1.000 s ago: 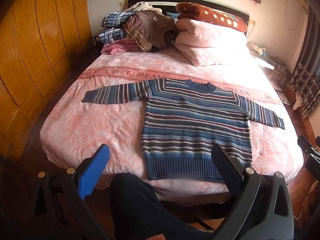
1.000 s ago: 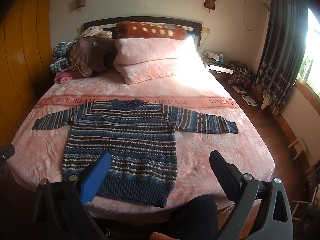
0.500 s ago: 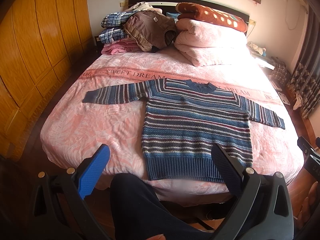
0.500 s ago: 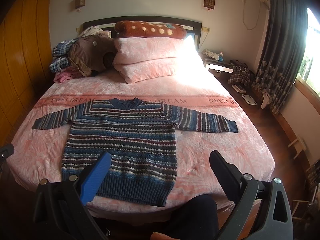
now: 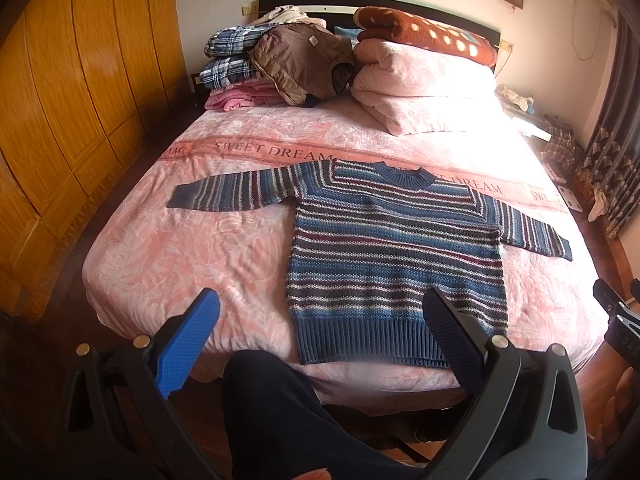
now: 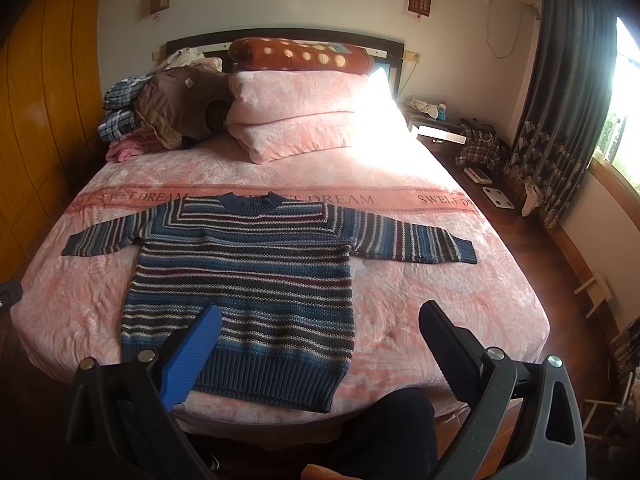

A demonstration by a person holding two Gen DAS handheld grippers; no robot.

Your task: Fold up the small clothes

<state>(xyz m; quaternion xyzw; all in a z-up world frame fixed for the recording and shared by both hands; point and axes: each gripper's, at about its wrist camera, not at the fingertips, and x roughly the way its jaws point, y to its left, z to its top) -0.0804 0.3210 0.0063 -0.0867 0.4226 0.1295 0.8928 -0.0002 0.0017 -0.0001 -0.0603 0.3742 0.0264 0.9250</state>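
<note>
Striped sweater lay flat on the bed, both grippers spread wide and empty.

The sweater rested face up near the foot of the pink bedspread, sleeves stretched out to either side, collar toward the pillows. The left gripper and right gripper hovered short of the bed's near edge, jaws released, touching nothing. A pile of folded clothes sat by the headboard, well apart from the sweater.

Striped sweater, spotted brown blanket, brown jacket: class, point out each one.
striped sweater [image 6: 244, 280], right wrist view, middle of the chest.
spotted brown blanket [image 6: 300, 55], right wrist view, its top face.
brown jacket [image 5: 300, 60], left wrist view, its front.
</note>
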